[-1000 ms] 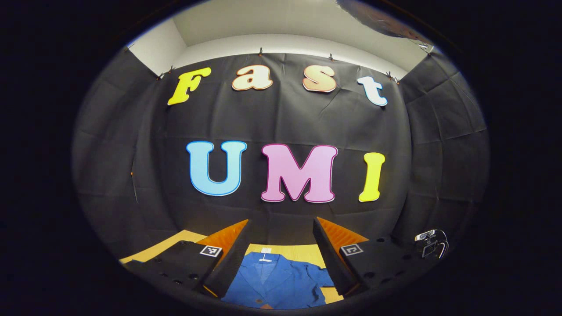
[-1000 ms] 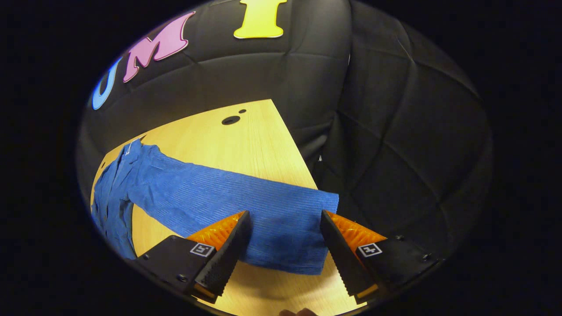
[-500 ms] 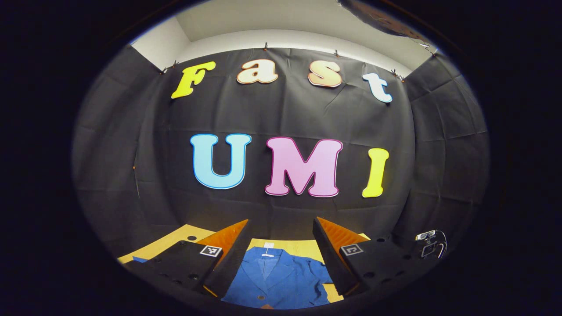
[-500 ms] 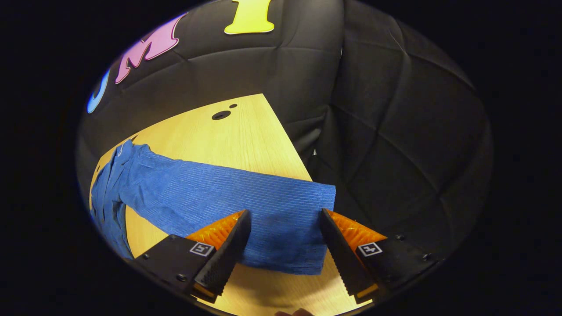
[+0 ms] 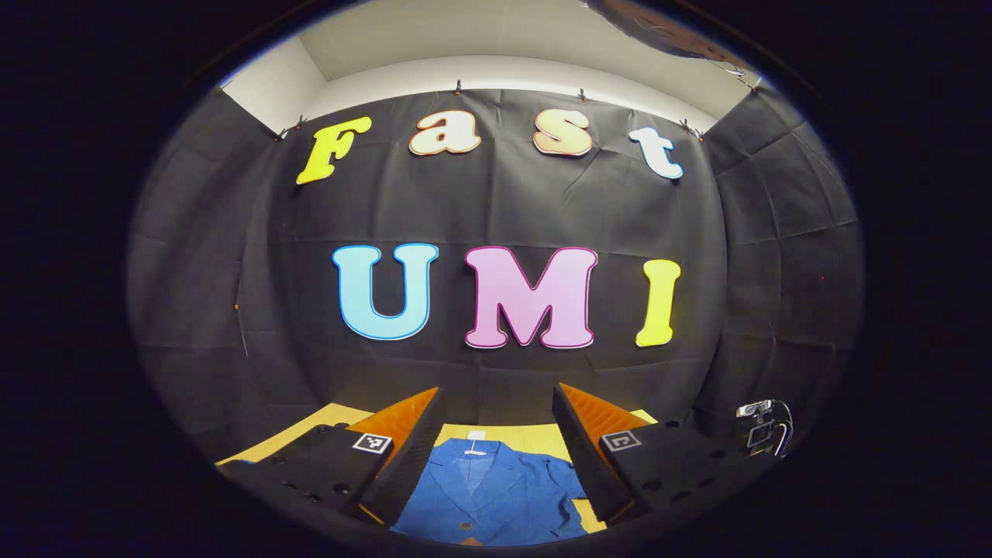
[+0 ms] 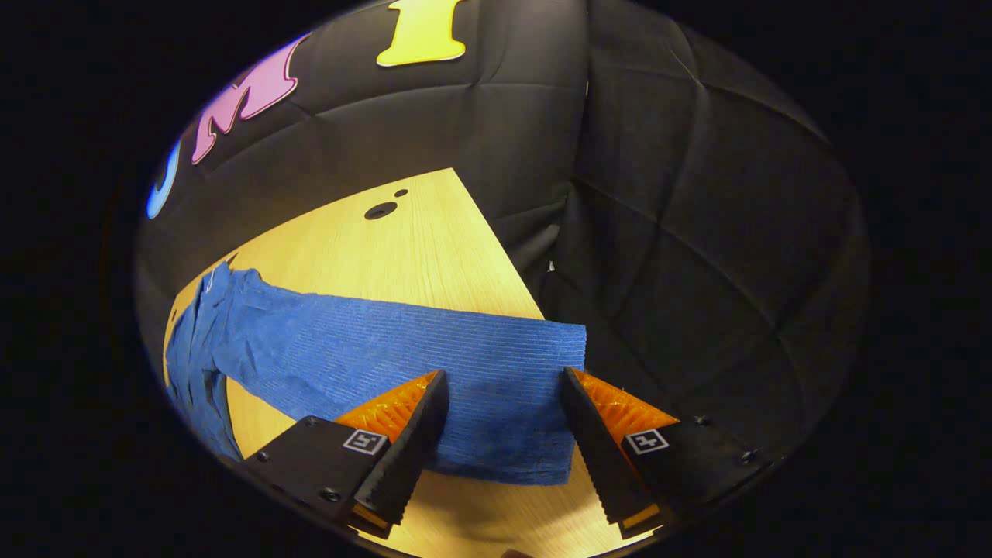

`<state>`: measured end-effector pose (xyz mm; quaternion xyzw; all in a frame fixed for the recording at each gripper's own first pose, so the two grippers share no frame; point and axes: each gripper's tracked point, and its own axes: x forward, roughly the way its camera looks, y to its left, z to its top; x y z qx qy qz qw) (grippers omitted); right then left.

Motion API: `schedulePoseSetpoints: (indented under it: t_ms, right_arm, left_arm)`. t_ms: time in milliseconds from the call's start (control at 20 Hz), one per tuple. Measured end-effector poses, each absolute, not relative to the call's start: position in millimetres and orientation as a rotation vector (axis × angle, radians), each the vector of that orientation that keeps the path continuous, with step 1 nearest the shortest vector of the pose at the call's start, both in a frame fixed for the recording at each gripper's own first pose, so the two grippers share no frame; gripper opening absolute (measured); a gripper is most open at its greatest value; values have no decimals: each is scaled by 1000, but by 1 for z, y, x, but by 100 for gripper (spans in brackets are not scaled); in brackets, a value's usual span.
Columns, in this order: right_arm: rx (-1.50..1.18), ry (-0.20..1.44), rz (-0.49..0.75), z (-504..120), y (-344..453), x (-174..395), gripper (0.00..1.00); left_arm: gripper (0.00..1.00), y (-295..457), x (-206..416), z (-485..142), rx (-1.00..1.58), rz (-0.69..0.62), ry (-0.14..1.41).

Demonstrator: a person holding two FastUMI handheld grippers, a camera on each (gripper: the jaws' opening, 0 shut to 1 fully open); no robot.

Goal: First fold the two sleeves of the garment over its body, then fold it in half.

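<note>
A blue ribbed garment [image 5: 488, 496] lies flat on the wooden table [image 6: 403, 248]. In the left gripper view its collar with a white tag [image 5: 471, 438] and the buttoned front show below my left gripper [image 5: 496, 403], which hangs open well above the cloth. In the right gripper view one long sleeve [image 6: 403, 360] stretches out to the table's right edge, its cuff [image 6: 542, 403] partly overhanging. My right gripper [image 6: 504, 384] is open, its fingers straddling the cuff end just above it, without pressing the cloth.
The table's far right corner has two dark round holes [image 6: 381, 210]. Black cloth walls stand close behind and to the right. A small clamp-like device [image 5: 763, 426] sits at the right of the left gripper view.
My right gripper has crept forward and lower over the sleeve cuff and its jaws have narrowed a little. The left gripper only wobbled slightly.
</note>
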<state>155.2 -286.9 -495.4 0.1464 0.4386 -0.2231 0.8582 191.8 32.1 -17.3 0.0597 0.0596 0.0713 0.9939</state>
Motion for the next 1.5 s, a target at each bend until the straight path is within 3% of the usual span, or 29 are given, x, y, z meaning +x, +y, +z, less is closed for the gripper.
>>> schedulePoseSetpoints:
  t_ms: [50, 150, 200, 250, 400, 450, 500, 650, 700, 750, 850, 950, 1100, 1200, 1500]
  right_arm:
    - [331, 919, -479, -493, -289, 153, 86]
    - [369, 905, -487, -494, -290, 156, 70]
    - [357, 908, -498, -494, -294, 153, 70]
    - [348, 909, -500, -496, -295, 153, 57]
    - [288, 914, -491, -496, -293, 151, 59]
    - [263, 911, -486, -497, -293, 151, 44]
    - [249, 911, -484, -496, -294, 151, 59]
    - [257, 912, -493, -496, -294, 152, 59]
    - [261, 912, -493, -497, -294, 152, 53]
    - [263, 915, -490, -497, -294, 152, 59]
    - [266, 917, -492, -502, -302, 160, 59]
    - [246, 901, -514, -498, -297, 154, 17]
    - [225, 914, -517, -494, -293, 153, 17]
    - [196, 925, -512, -496, -296, 156, 4]
    - [255, 910, -465, -479, -289, 161, 4]
  left_arm:
    - [80, 32, 191, -17, 119, 147, 120]
    - [80, 32, 189, -19, 117, 148, 125]
    - [80, 31, 188, -19, 116, 148, 125]
    - [80, 30, 188, -20, 117, 149, 128]
    - [80, 26, 185, -18, 127, 147, 120]
    - [80, 24, 184, -17, 132, 144, 116]
    - [80, 23, 181, -16, 138, 146, 115]
    - [80, 23, 174, -16, 146, 152, 112]
    - [80, 23, 172, -15, 145, 154, 112]
    - [80, 24, 169, -17, 145, 158, 113]
    - [81, 25, 164, -18, 144, 167, 118]
    - [81, 26, 159, -16, 150, 173, 114]
    - [80, 29, 154, -18, 151, 188, 122]
    - [80, 29, 148, -19, 149, 199, 126]
    - [80, 31, 141, -11, 165, 208, 105]
